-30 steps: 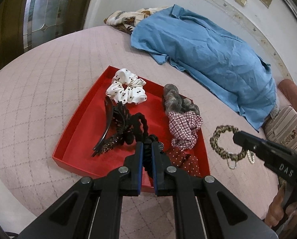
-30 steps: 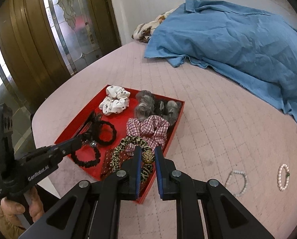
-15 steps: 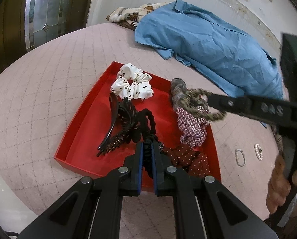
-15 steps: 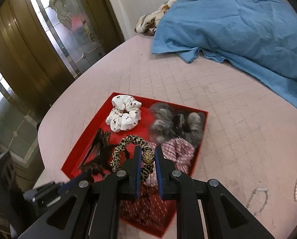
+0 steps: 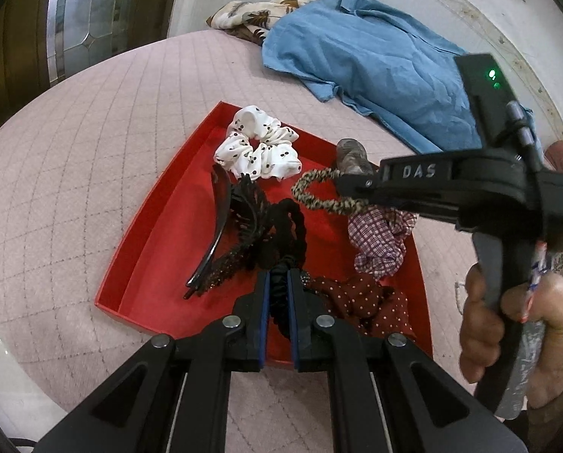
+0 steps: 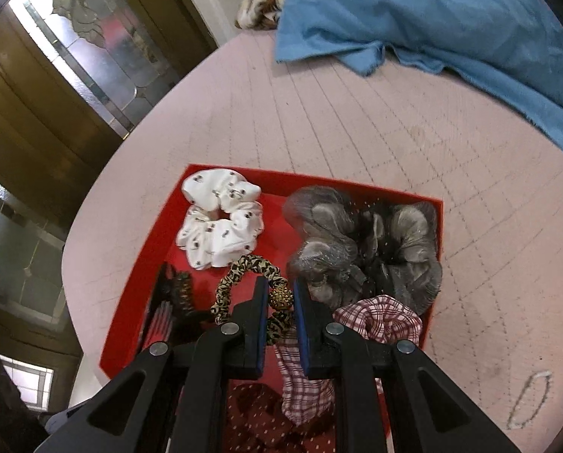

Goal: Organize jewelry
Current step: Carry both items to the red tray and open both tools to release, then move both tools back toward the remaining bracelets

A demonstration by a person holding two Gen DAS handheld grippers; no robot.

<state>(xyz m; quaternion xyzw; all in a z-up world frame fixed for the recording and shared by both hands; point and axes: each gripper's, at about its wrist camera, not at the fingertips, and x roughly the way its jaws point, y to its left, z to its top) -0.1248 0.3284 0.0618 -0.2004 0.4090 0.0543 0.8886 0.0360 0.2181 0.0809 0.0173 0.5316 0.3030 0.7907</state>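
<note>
Change since a second ago: my right gripper [image 6: 277, 300] has carried the leopard-print hair tie [image 6: 243, 277] from beside the tray, where the bead bracelets lie, to above the red tray [image 5: 160, 234]. My left gripper [image 5: 278, 275] has barely shifted.

Right fingers [image 6: 260, 302]: clenched on the leopard-print hair tie at its gold bead, the loop hanging over the tray's middle. In the left view the tie [image 5: 319, 196] sits between the white scrunchie and the checked one. My right hand [image 5: 523, 321] grips the handle.

Left fingers [image 5: 294, 283]: clenched on a black hair tie [image 5: 279, 287] at the tray's near edge.

Tray contents, counted:
- white dotted scrunchie [image 6: 221, 234], one, far left corner
- grey scrunchie [image 6: 364, 249], one bundle, far right corner; whether it is one or two I cannot tell
- red-and-white checked scrunchie [image 6: 376, 324], one
- dark red dotted scrunchie [image 5: 360, 302], one, near right
- black twisted hair tie [image 5: 293, 222], one
- black hair clips [image 5: 236, 234], tangled; count unclear

Outside the tray, on the pink quilted bed [image 6: 357, 120]:
- bead bracelet [image 6: 526, 402], one visible
- blue shirt [image 6: 451, 19], one
- patterned cloth [image 5: 251, 19], one
</note>
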